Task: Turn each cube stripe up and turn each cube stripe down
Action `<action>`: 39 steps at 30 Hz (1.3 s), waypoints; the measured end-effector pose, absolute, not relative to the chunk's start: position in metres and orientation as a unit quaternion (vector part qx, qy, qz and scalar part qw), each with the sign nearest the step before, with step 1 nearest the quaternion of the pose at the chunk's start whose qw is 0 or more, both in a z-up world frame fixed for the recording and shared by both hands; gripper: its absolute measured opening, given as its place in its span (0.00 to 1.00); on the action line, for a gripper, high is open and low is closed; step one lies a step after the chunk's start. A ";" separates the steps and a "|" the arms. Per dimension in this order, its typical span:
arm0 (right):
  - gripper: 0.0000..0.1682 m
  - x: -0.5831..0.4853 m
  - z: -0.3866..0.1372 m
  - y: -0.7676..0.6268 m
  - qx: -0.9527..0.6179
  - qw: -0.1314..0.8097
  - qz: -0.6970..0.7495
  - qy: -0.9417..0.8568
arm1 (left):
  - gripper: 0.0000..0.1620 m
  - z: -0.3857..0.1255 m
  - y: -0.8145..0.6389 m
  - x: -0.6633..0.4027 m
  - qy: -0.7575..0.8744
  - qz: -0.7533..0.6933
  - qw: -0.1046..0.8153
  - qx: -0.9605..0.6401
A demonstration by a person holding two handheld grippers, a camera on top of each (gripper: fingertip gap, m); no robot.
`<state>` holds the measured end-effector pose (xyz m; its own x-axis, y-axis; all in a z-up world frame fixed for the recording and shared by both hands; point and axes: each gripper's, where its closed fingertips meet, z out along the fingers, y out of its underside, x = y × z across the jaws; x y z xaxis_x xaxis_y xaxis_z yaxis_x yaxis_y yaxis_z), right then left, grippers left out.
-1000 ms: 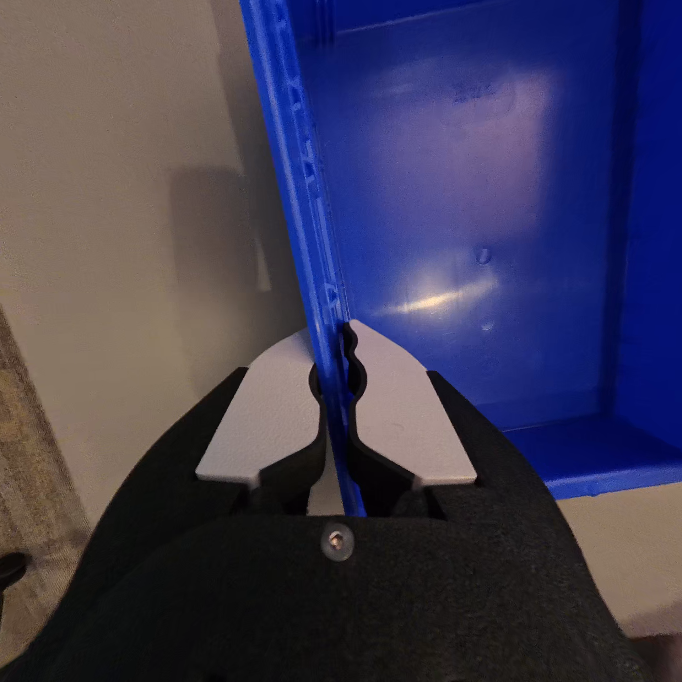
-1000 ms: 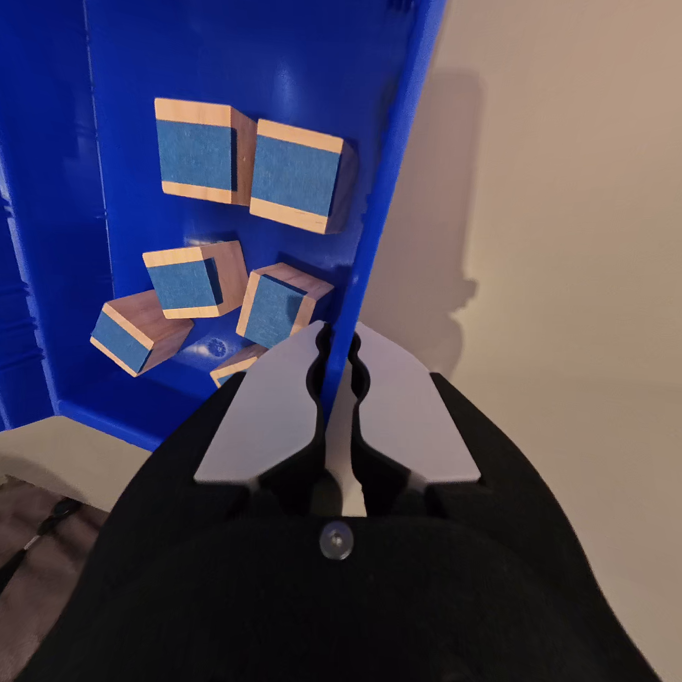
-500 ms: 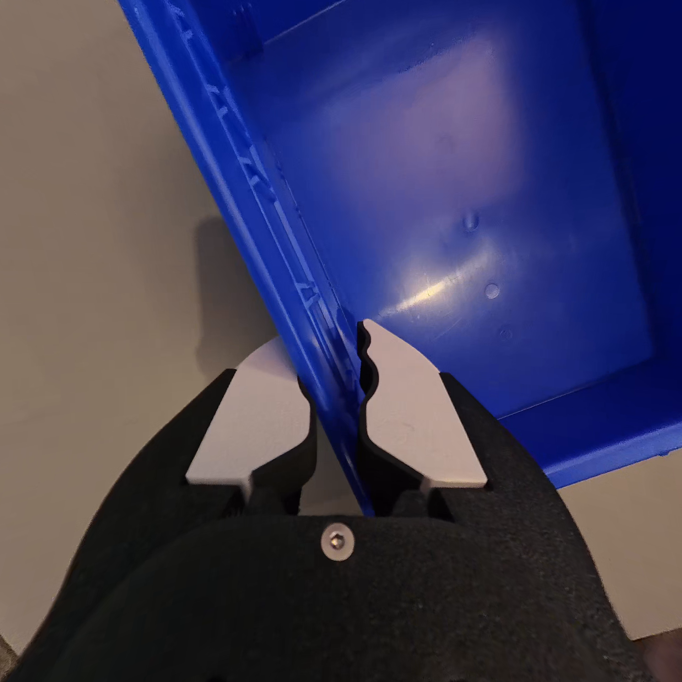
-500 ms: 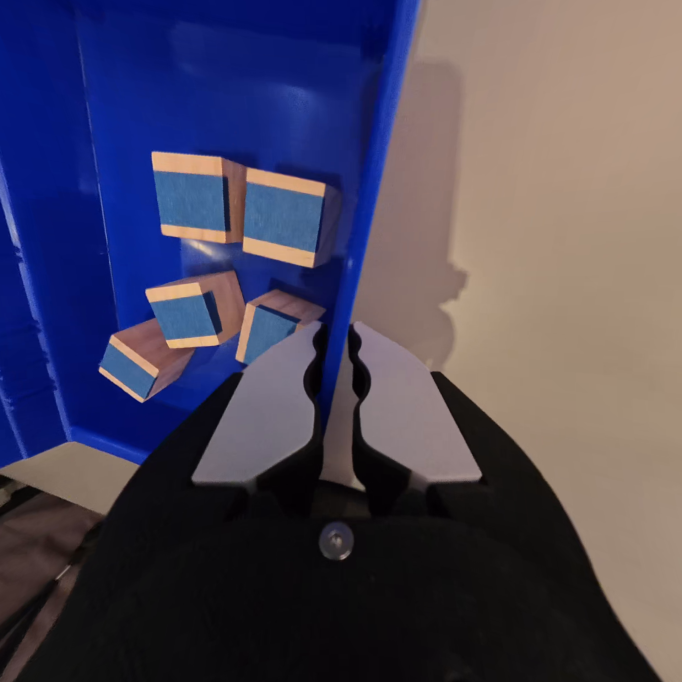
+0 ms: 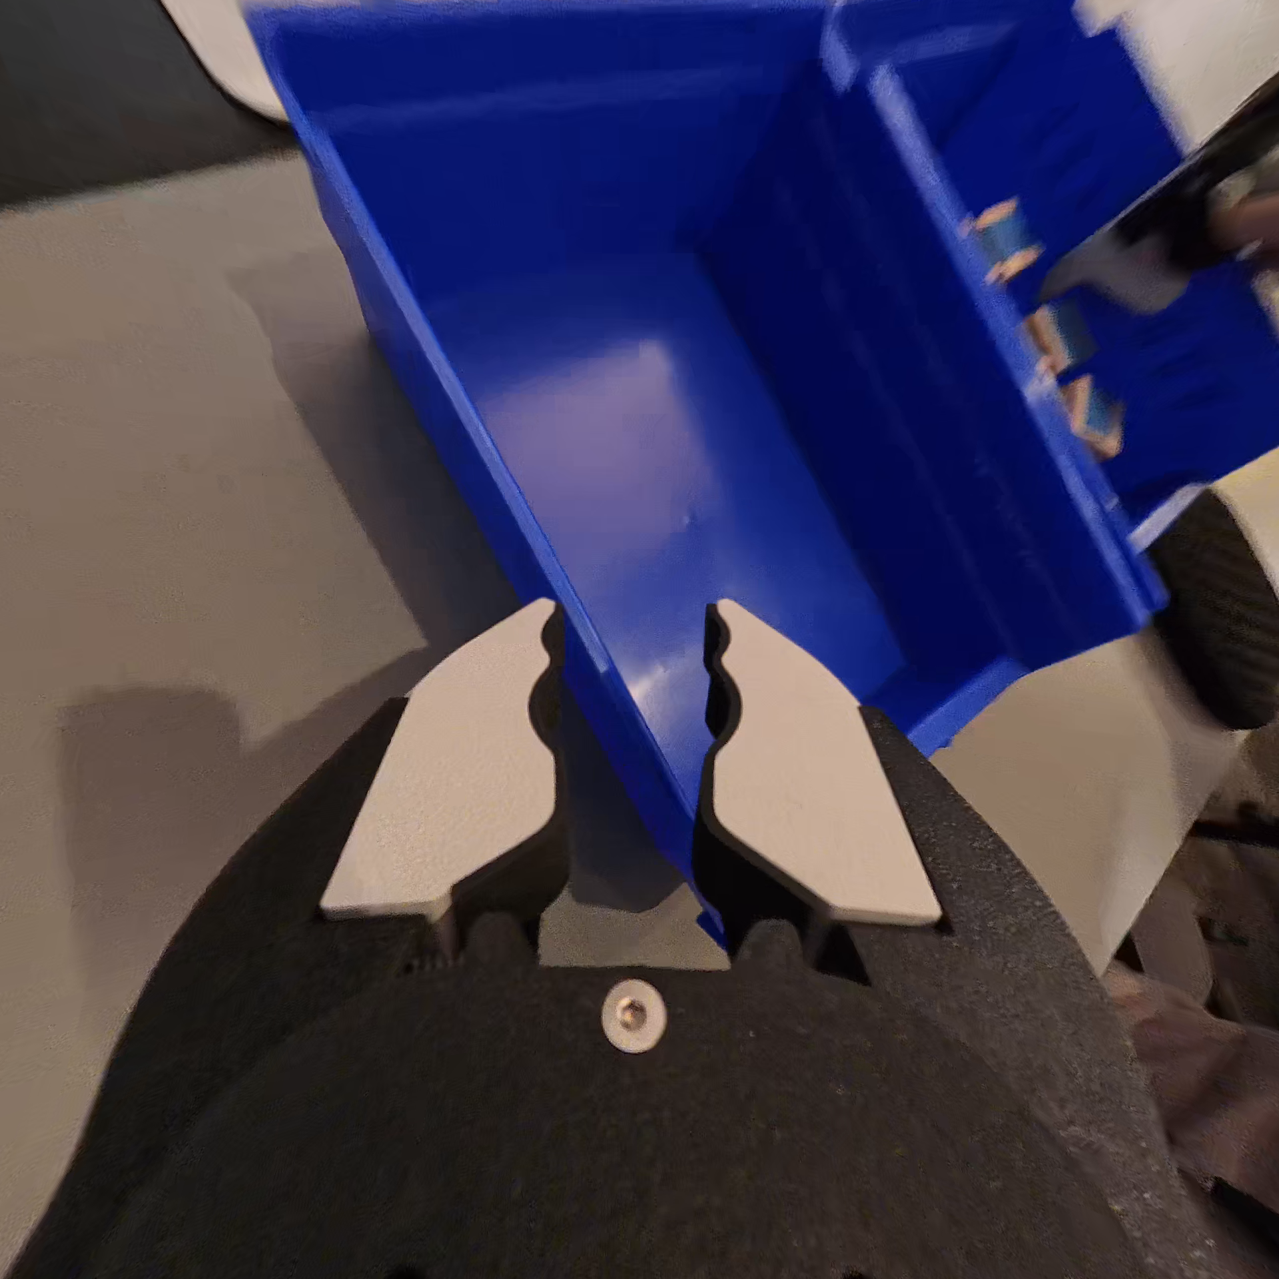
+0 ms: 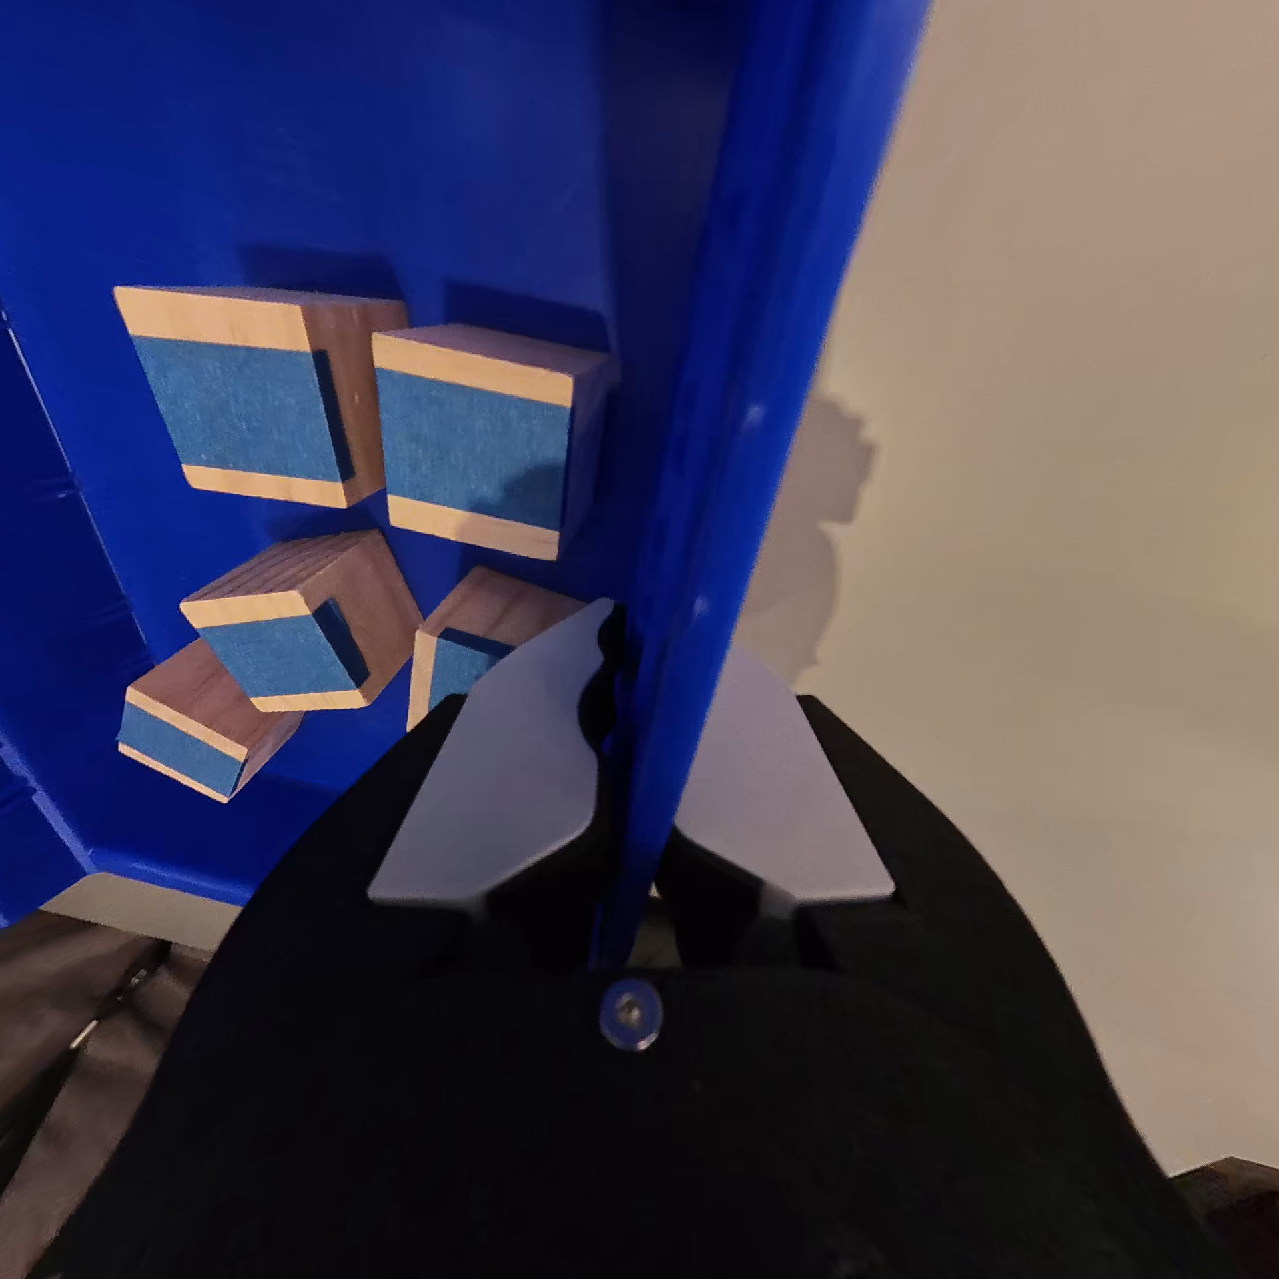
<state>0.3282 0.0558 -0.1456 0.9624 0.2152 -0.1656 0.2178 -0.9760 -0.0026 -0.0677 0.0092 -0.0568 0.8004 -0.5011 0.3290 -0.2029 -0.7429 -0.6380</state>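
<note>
A blue bin [image 5: 609, 429] with a middle divider sits on a beige table. My left gripper [image 5: 630, 616] is open, with its fingers on either side of the bin's left wall and the left compartment bare ahead of it. My right gripper [image 6: 664, 630] is shut on the bin's right wall [image 6: 761, 277]. It also shows blurred at the far right of the left wrist view [image 5: 1107, 277]. Several wooden cubes with a blue stripe lie in the right compartment. Two far cubes [image 6: 242, 408] [image 6: 477, 443] lie stripe up. Three nearer cubes [image 6: 291, 637] are tilted, and one [image 6: 450, 664] is partly hidden by my left finger.
The beige table [image 6: 1038, 484] spreads to the right of the bin and also to its left [image 5: 173, 415]. The table's near edge and dark floor [image 6: 69, 1038] show at the lower left of the right wrist view.
My left gripper has opened and let go of the bin's left wall, and its view has swung. My right gripper stays shut on the right wall, and the cubes look nearer.
</note>
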 end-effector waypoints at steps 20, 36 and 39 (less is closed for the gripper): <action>0.04 0.338 -0.146 0.054 0.987 0.043 -0.090 0.125 | 0.03 0.169 0.008 -0.139 0.176 -0.364 0.646 -0.648; 0.04 0.360 -0.049 0.040 0.991 0.044 -0.097 0.079 | 0.09 0.196 -0.038 -0.245 0.084 -0.351 0.711 -0.604; 0.04 0.345 -0.009 0.046 0.991 0.048 -0.070 0.101 | 0.09 0.201 -0.049 -0.244 0.091 -0.324 0.720 -0.607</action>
<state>0.3449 0.0457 -0.0094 0.9699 0.1938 -0.1475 0.2071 -0.9749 0.0812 -0.2437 -0.0493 0.2012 0.7729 -0.5779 0.2619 0.3564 0.0539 -0.9328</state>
